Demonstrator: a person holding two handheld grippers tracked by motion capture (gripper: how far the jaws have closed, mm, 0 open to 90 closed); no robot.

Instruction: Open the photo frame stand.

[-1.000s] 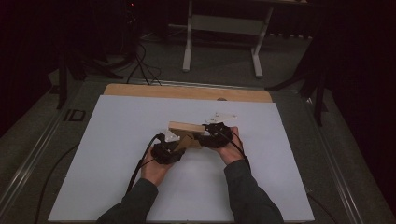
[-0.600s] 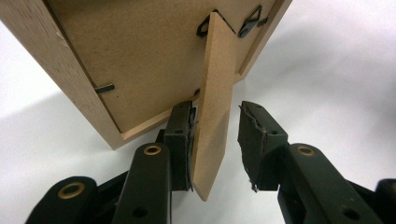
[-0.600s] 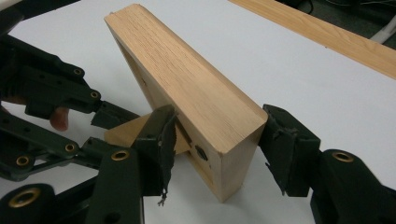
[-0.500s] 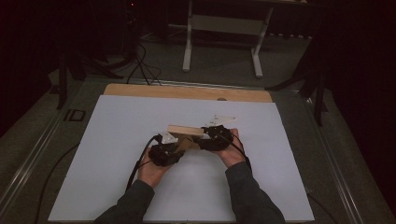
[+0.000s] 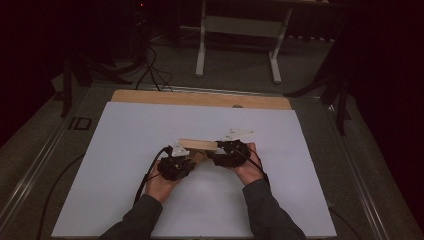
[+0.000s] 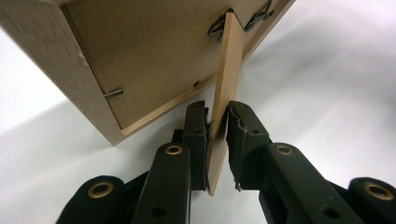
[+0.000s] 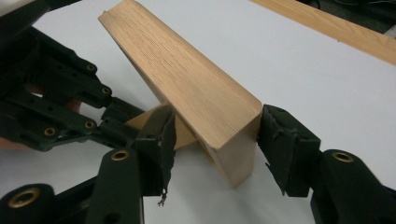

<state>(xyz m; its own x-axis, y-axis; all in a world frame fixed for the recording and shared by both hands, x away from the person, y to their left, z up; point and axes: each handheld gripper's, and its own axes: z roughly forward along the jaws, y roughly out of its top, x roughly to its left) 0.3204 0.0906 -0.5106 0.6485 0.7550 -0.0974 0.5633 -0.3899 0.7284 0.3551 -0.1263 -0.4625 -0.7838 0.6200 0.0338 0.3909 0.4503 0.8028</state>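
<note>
A light wooden picture frame [image 5: 197, 145] is held tilted over the white table top, its back [image 6: 149, 51] toward my left gripper. My right gripper [image 7: 215, 121] is shut on one end of the frame [image 7: 187, 79], a pad on each side. My left gripper [image 6: 215, 109] has just been closing its jaws on the thin fold-out stand [image 6: 226, 70] that sticks out of the frame's back, and the pads now touch it. In the high view my left gripper [image 5: 187, 159] sits low left of the frame and my right gripper [image 5: 222, 150] is at its right end.
A white sheet [image 5: 125, 150] covers the table, with a bare wooden strip [image 5: 200, 98] along the far edge. Beyond it, on the dark floor, are a metal stand [image 5: 235, 25] and cables [image 5: 150, 70]. A person's forearms come in from the bottom.
Both hands stay around the frame in nearly the same place. The frame sits slightly lower than a second ago.
</note>
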